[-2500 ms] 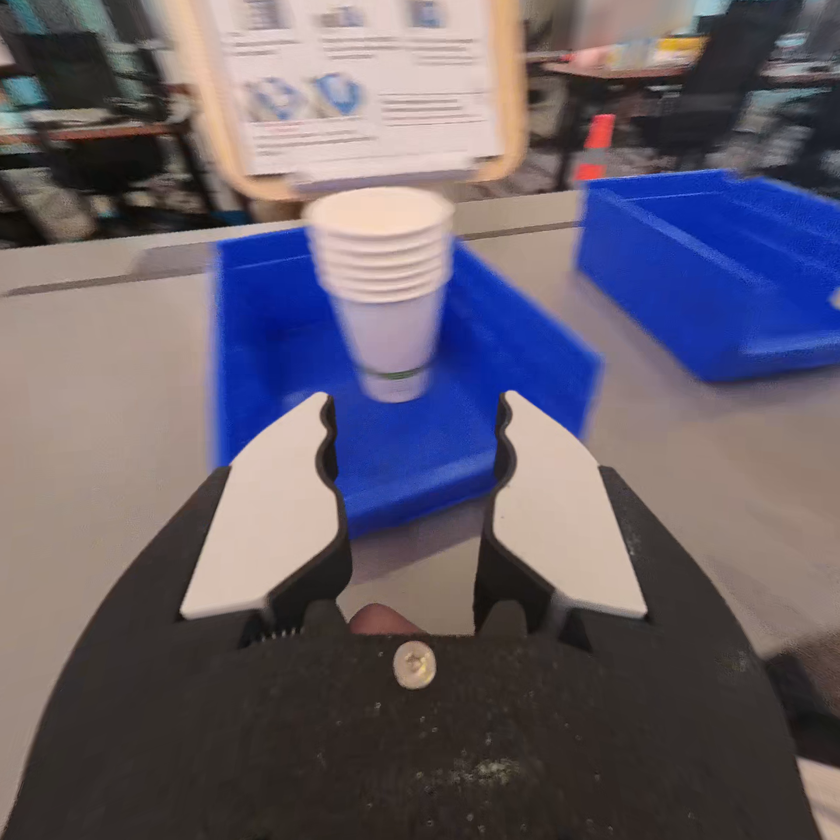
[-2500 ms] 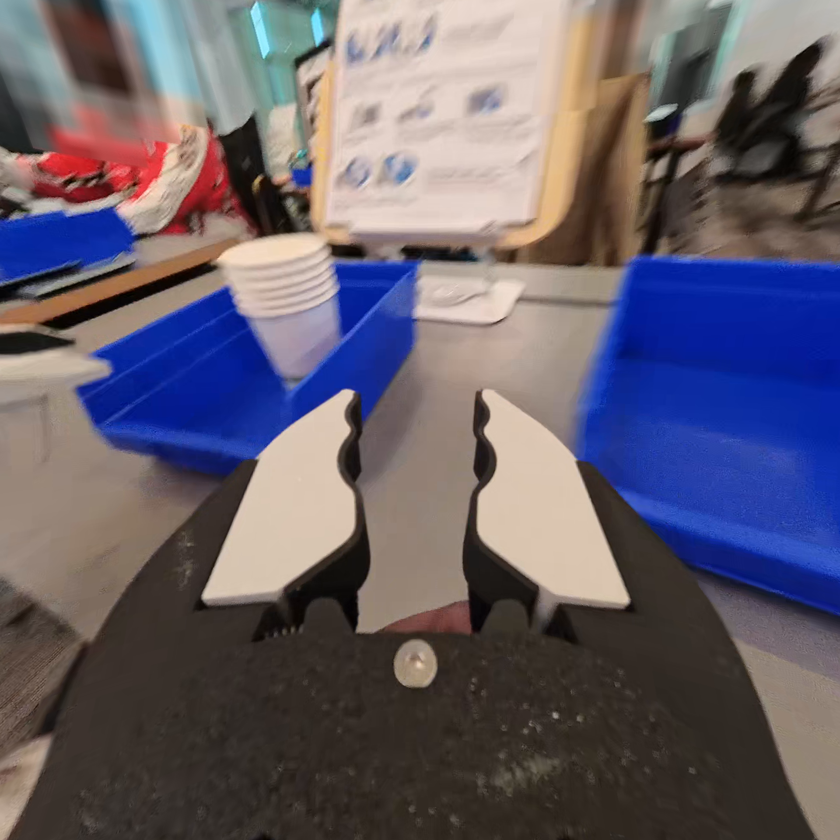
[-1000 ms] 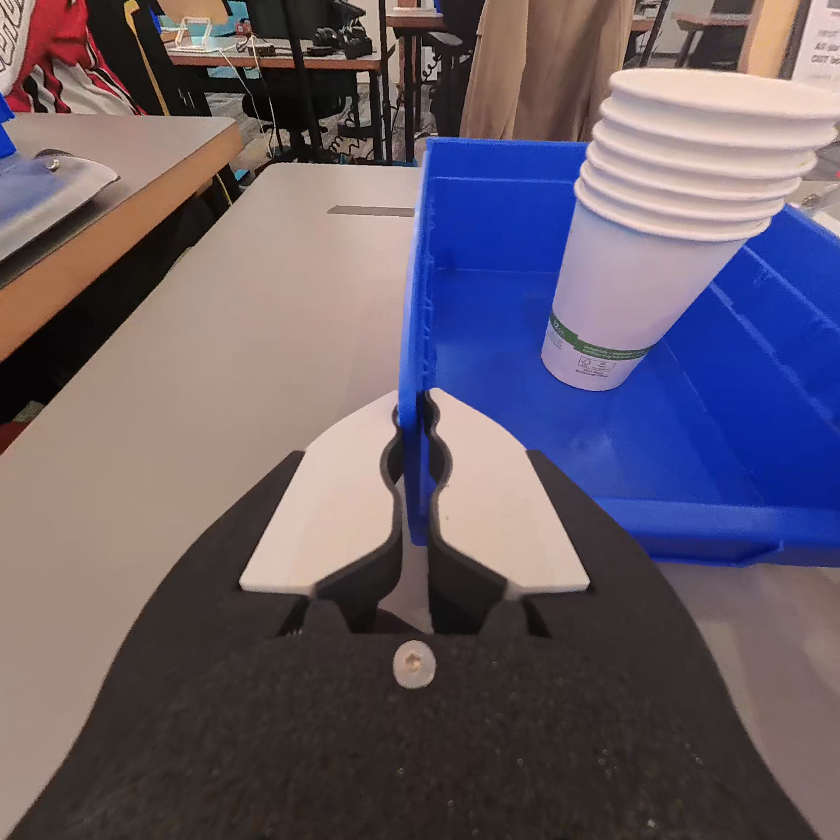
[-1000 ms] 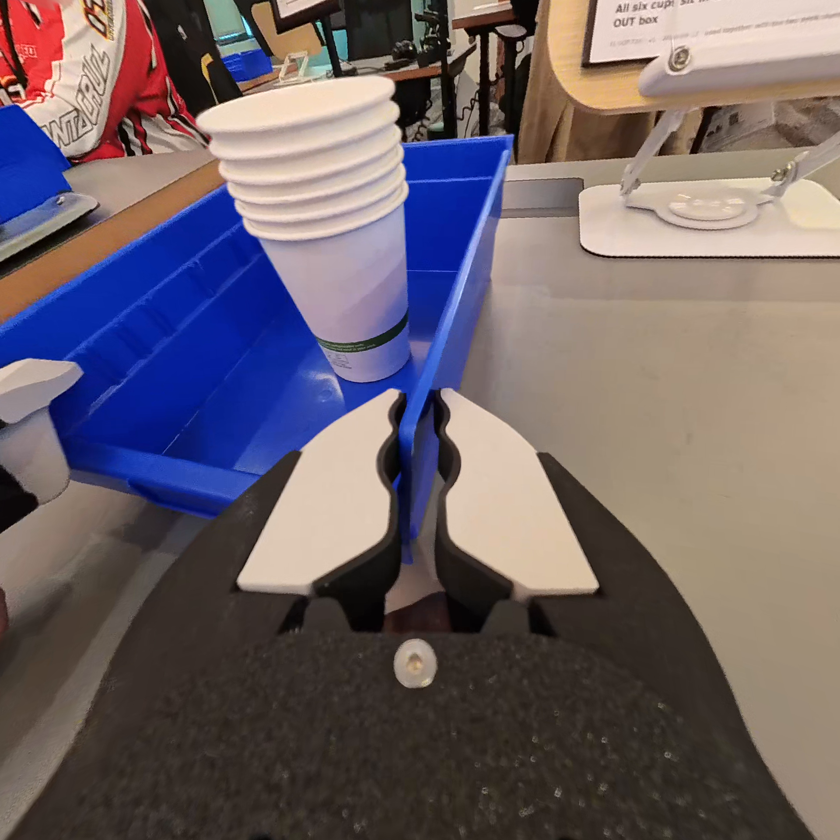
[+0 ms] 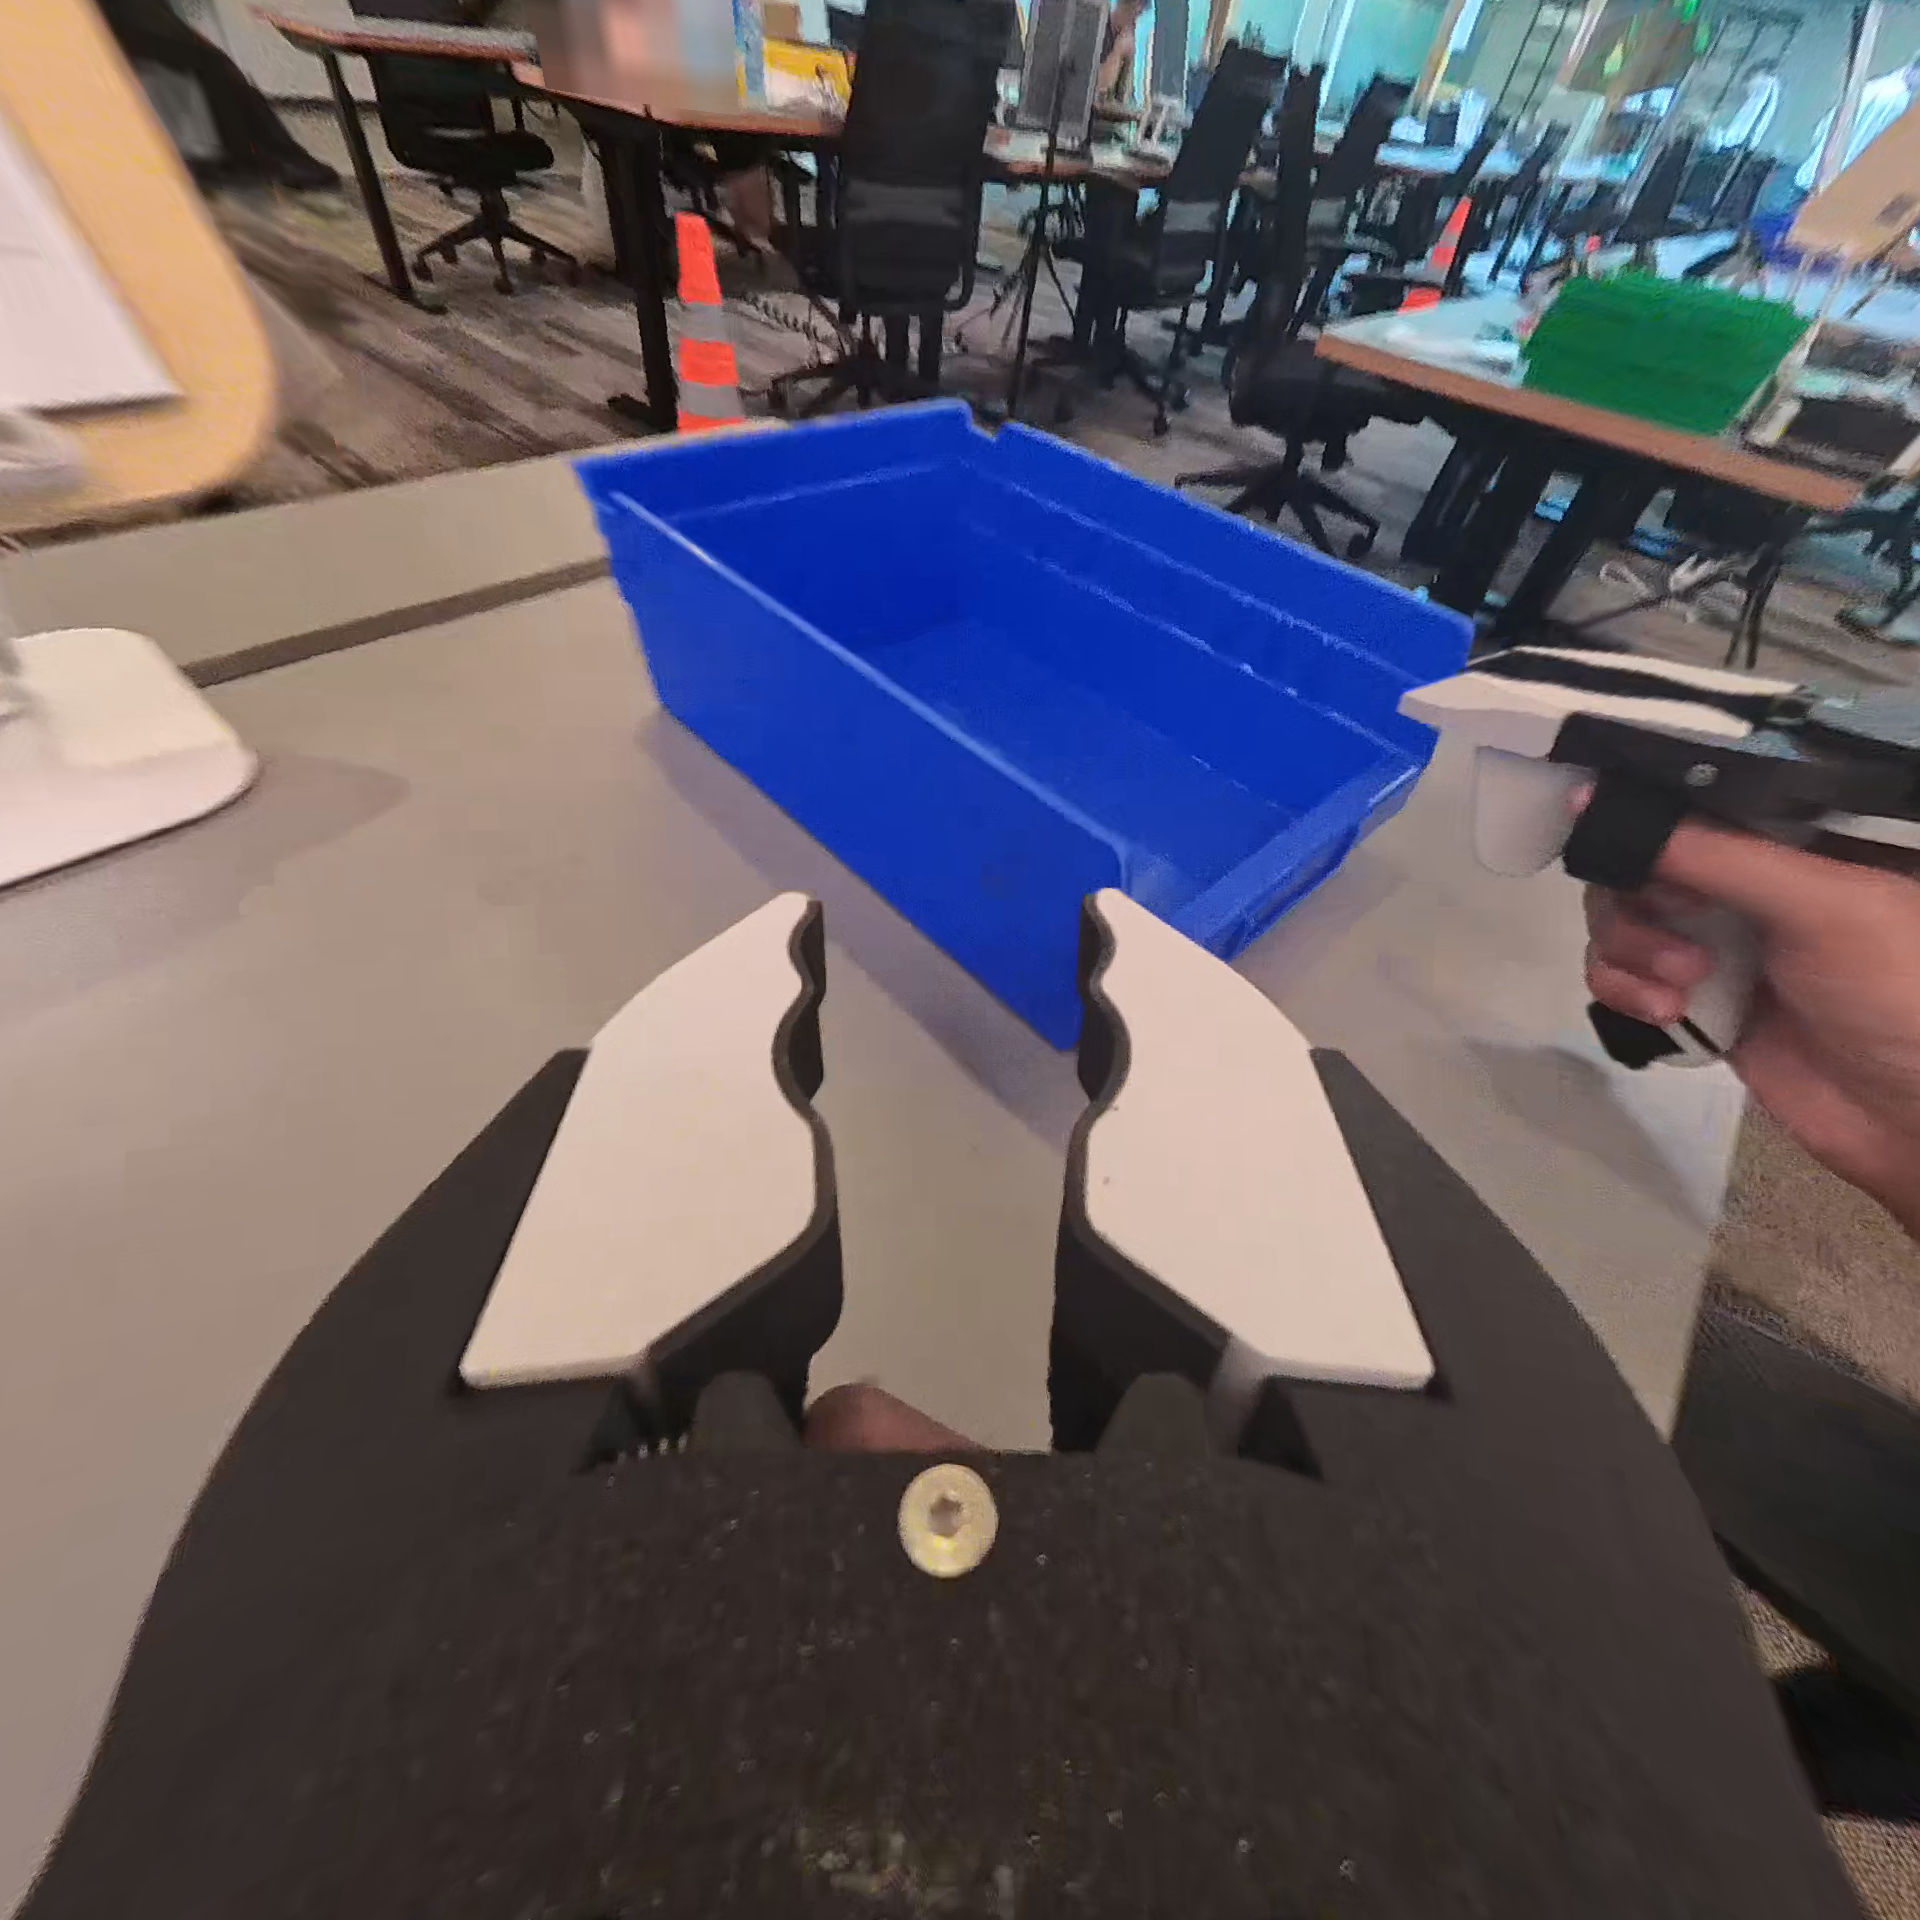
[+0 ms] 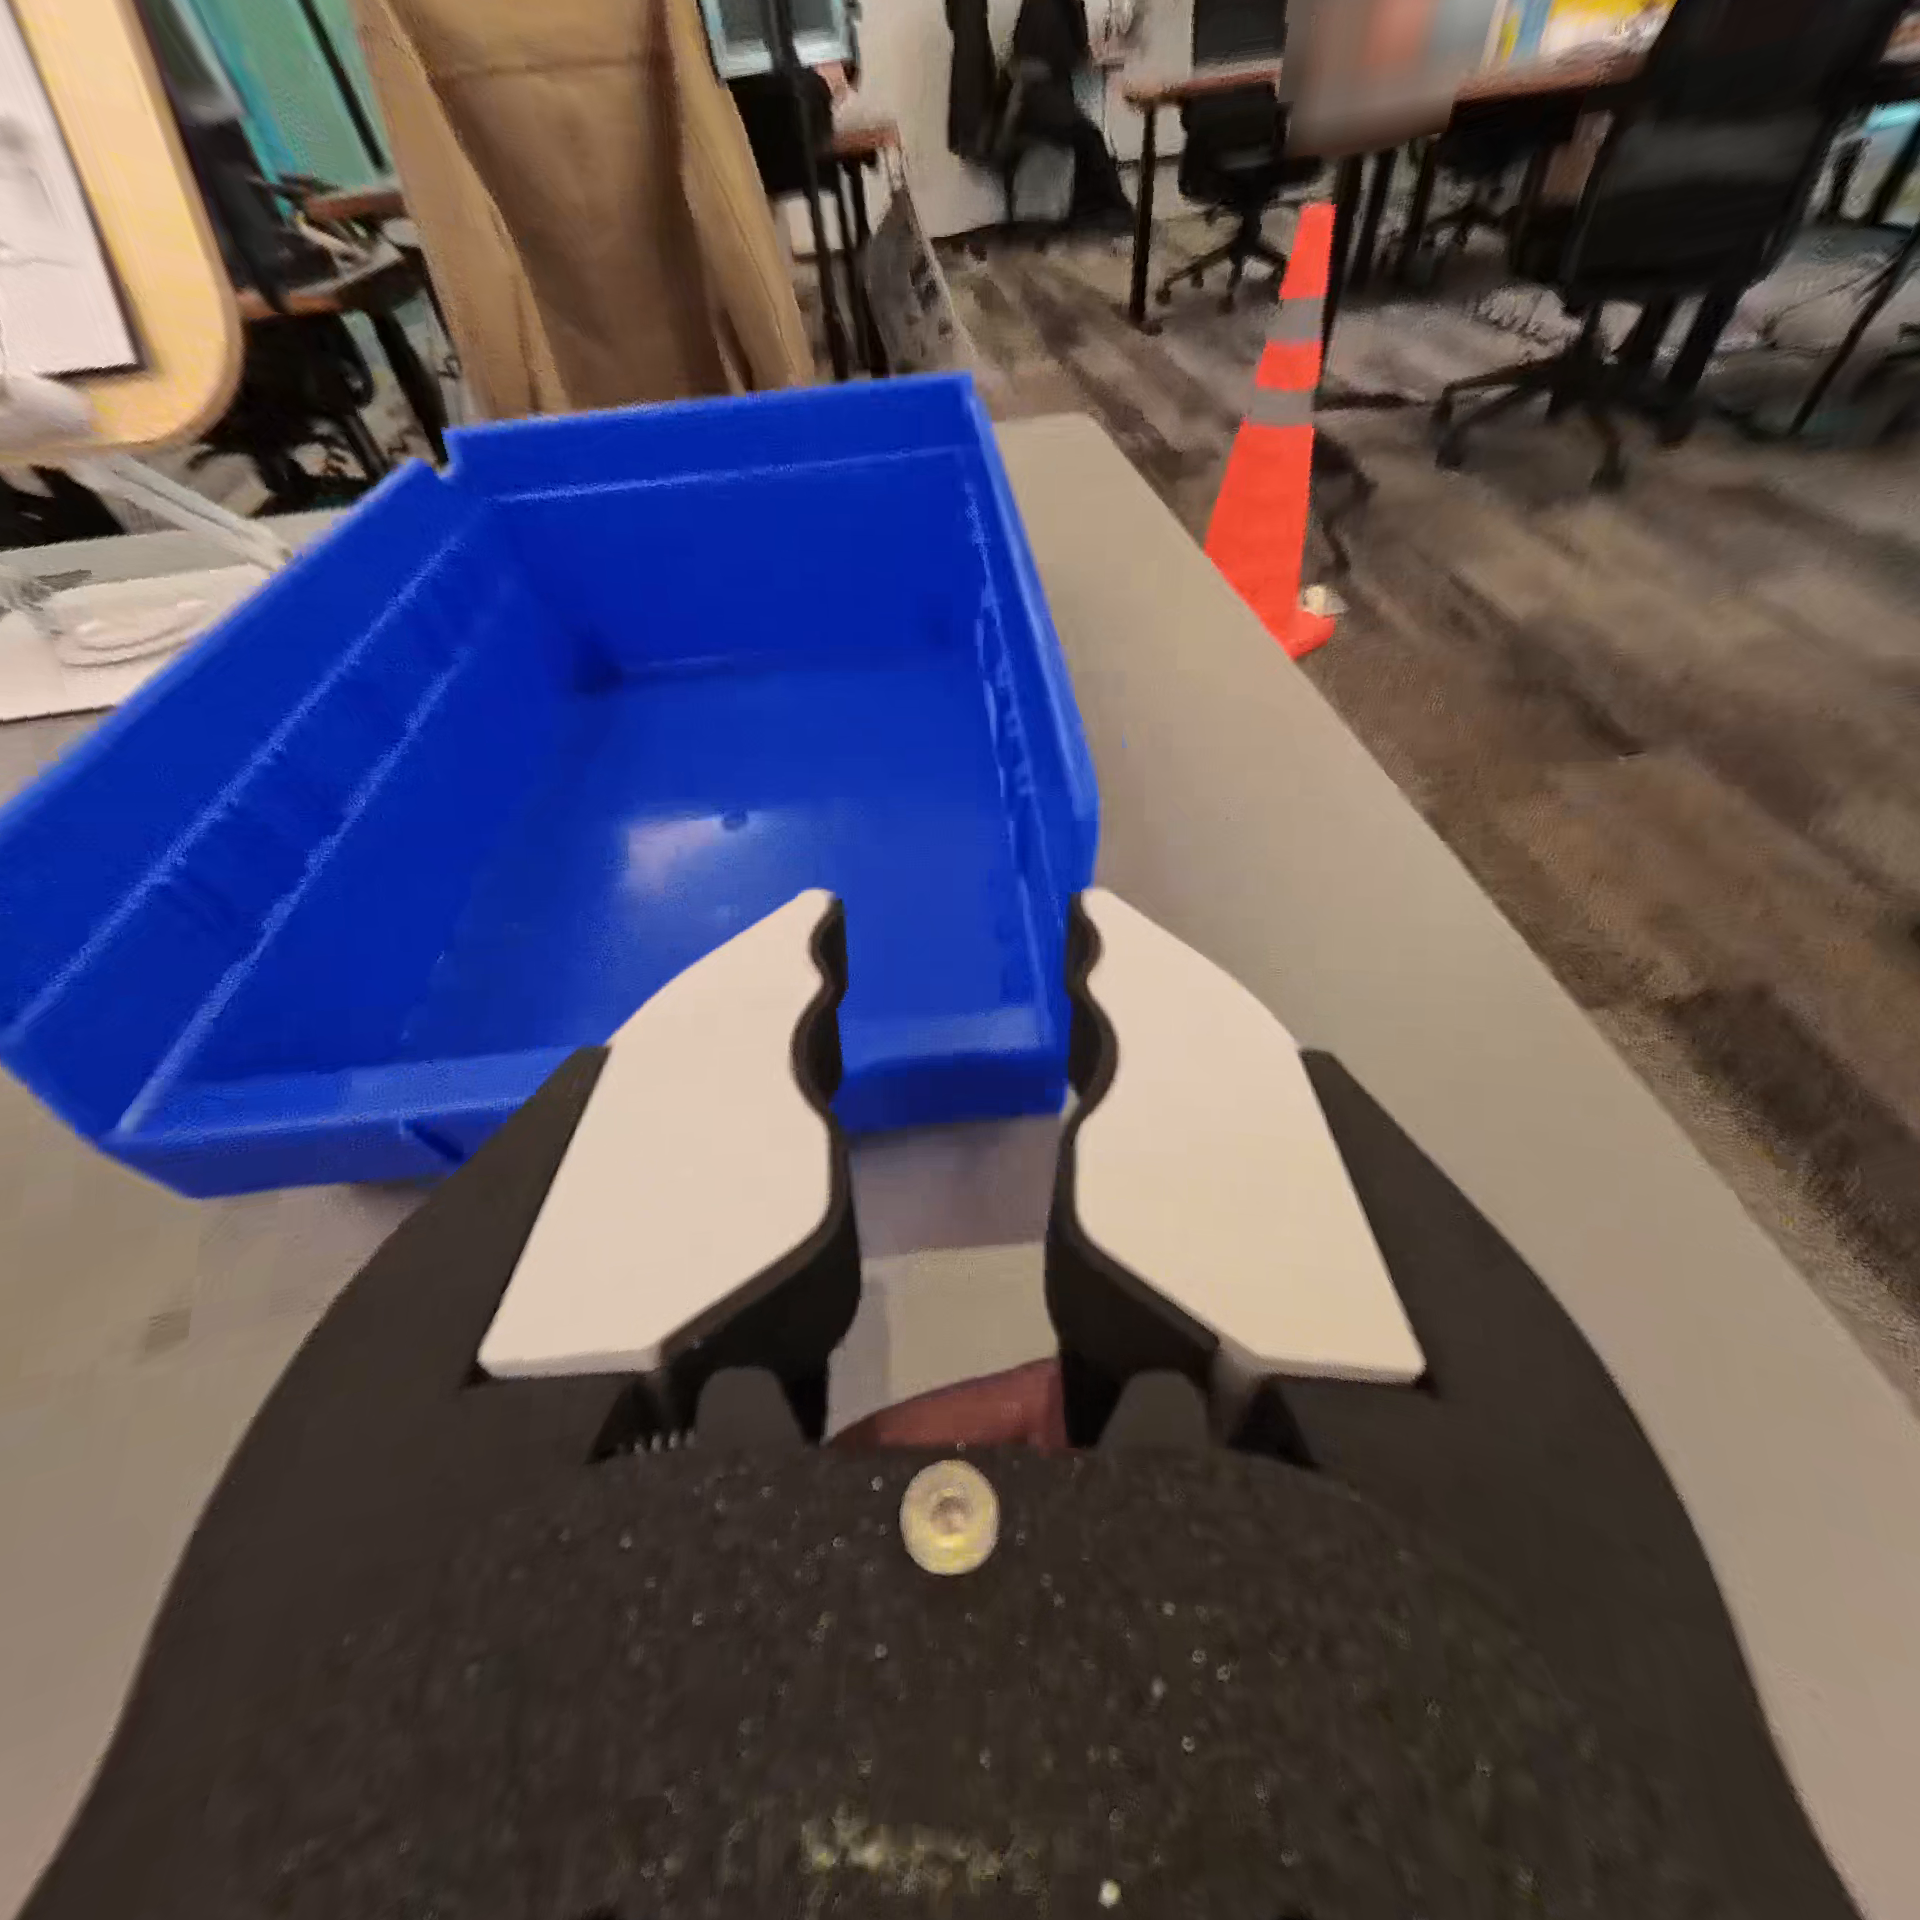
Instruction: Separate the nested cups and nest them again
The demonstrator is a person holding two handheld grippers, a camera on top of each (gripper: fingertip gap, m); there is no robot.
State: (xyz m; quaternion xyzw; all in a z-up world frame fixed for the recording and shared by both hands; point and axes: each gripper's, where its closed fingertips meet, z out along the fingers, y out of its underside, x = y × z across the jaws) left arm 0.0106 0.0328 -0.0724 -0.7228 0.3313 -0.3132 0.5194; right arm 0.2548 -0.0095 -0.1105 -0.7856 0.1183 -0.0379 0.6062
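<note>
Over the grey worktop (image 5: 312, 1039) my left claw (image 5: 945, 997) hangs with its white fingers (image 5: 686, 1143) moderately apart and nothing between them, pointed at the near corner of a blue bin (image 5: 935, 831). That bin lies at an angle on the worktop and holds nothing I can see. At the right edge of the left wrist view a hand (image 5: 1787, 997) grips the handle of my right claw (image 5: 1538, 717), seen side-on just beside the bin's low front end; from there I cannot tell its gap. From the right wrist view, my right claw (image 6: 951, 987) is parted about as much, gripping nothing, above the bin's (image 6: 312, 831) front right corner. The nested cups show in neither view. An orange cone (image 6: 1278, 436) stands on the floor beyond the worktop's edge, and a white stand base (image 5: 94, 748) sits at far left.
</note>
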